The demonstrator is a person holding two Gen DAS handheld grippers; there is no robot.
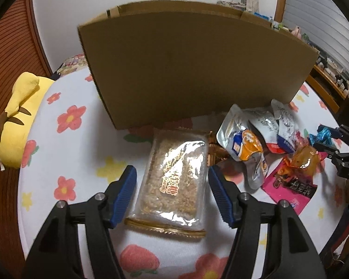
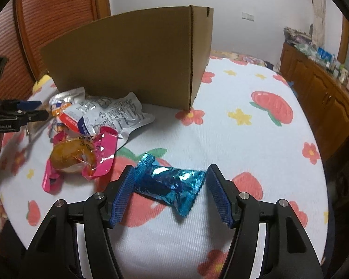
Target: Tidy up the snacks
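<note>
A tall cardboard box [image 1: 193, 65] stands on the flowered bedspread; it also shows in the right wrist view [image 2: 128, 62]. My left gripper [image 1: 172, 186] is open around a clear pack of nougat candy [image 1: 174, 183] lying on the bed, pads apart from its sides. My right gripper [image 2: 169, 188] is open with a shiny blue wrapped snack [image 2: 169, 183] between its fingers; the left pad touches one end. A pile of snacks lies beside the box: silver pouches [image 1: 251, 137], an orange wrapped cake [image 2: 74, 155] and a pink pack [image 1: 288, 190].
A yellow plush toy [image 1: 18, 121] lies at the bed's left edge. A wooden headboard [image 2: 58, 11] stands behind the box. A wooden cabinet [image 2: 318, 88] with small items runs along the right side. Bare bedspread [image 2: 244, 139] lies to the right of the box.
</note>
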